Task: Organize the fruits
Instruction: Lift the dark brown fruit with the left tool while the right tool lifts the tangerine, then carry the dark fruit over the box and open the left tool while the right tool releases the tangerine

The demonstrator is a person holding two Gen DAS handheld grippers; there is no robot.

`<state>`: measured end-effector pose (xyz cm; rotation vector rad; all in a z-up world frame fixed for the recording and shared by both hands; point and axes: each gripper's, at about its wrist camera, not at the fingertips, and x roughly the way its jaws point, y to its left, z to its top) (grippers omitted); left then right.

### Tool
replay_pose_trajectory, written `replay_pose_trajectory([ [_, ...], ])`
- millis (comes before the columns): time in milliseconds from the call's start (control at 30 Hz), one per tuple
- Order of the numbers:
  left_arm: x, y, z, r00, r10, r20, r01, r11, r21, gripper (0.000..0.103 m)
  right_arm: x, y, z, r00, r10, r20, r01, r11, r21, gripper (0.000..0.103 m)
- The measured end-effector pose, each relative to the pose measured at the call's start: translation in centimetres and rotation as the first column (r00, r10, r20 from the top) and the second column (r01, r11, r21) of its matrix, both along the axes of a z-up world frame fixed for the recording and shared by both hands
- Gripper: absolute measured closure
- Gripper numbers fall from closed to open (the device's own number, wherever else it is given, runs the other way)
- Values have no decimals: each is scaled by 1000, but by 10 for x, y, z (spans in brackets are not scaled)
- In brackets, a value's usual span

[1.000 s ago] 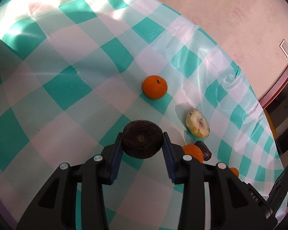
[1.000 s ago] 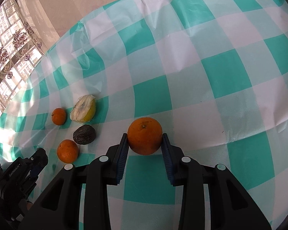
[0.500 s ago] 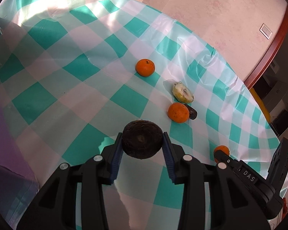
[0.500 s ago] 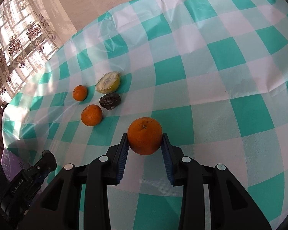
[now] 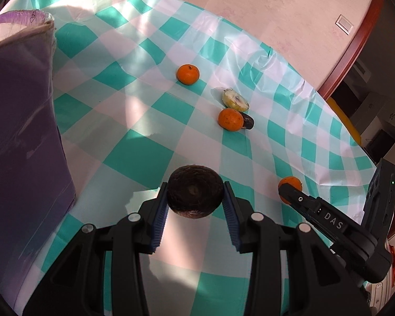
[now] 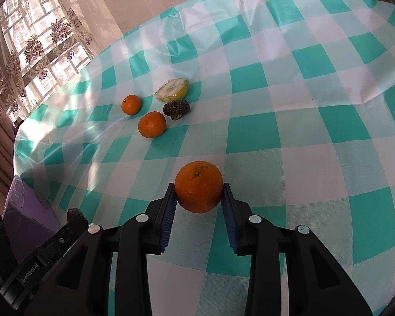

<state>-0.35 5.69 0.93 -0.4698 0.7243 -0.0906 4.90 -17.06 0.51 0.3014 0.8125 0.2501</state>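
Fingers on your left gripper (image 5: 196, 197) pinched the dark brown fruit (image 5: 194, 191), your right gripper (image 6: 198, 197) clamped an orange (image 6: 198, 186), both aloft over the checked tablecloth (image 6: 302, 131). Carrying step, I judged; next you needed a drop spot, perhaps the purple box (image 5: 21, 131).

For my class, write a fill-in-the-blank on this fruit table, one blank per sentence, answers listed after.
1. The right gripper is shut on an ___.
2. The left gripper is shut on a ___ fruit.
3. Besides the held fruit, ___ oranges lie on the checked cloth.
4. Beside the cut yellow fruit lies a dark ___.

Answers: orange; dark brown; two; fruit
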Motion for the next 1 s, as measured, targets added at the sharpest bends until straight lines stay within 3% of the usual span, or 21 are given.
replay_pose_trajectory([
  [1000, -84, 14, 8, 993, -53, 105, 50, 998, 38, 63, -71, 40, -2, 989, 148, 6, -147, 989, -18, 68],
])
